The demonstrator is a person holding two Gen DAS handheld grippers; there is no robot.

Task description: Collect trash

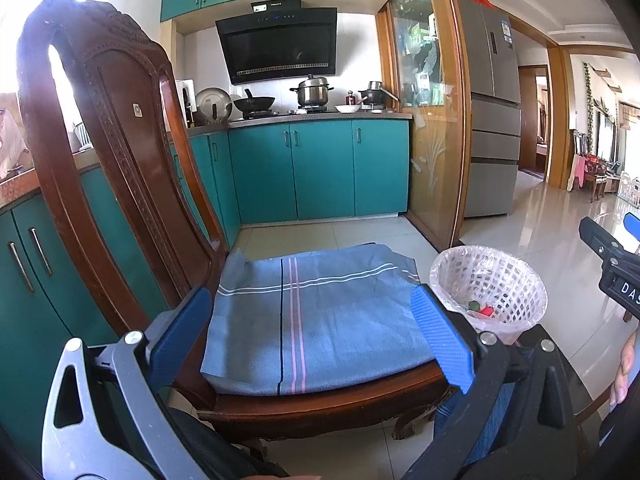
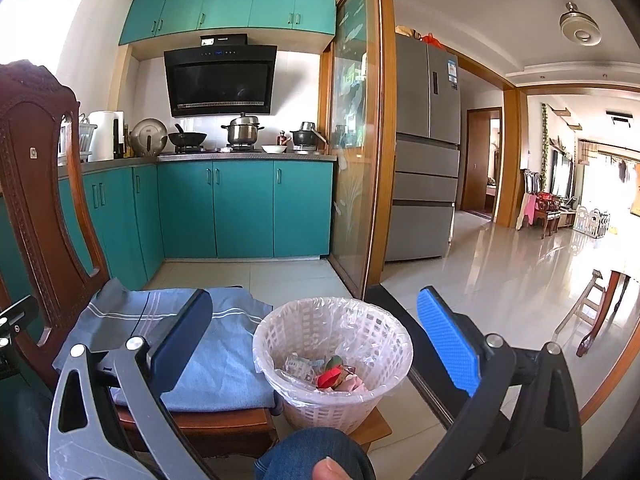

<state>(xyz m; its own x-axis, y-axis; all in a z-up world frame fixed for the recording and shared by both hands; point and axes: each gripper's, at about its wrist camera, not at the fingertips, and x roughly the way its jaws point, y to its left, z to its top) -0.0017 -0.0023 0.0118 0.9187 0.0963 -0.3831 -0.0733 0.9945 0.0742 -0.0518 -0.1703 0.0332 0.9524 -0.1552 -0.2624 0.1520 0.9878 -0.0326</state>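
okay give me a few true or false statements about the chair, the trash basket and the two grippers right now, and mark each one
1. The trash basket holds several scraps. True.
2. The left gripper grips a wrapper. False: it is open and empty.
3. A blue striped cloth covers the chair seat. True.
4. The basket has no liner. False: a clear plastic bag lines it.
5. The right gripper is shut. False: its jaws stand wide apart, framing the basket.
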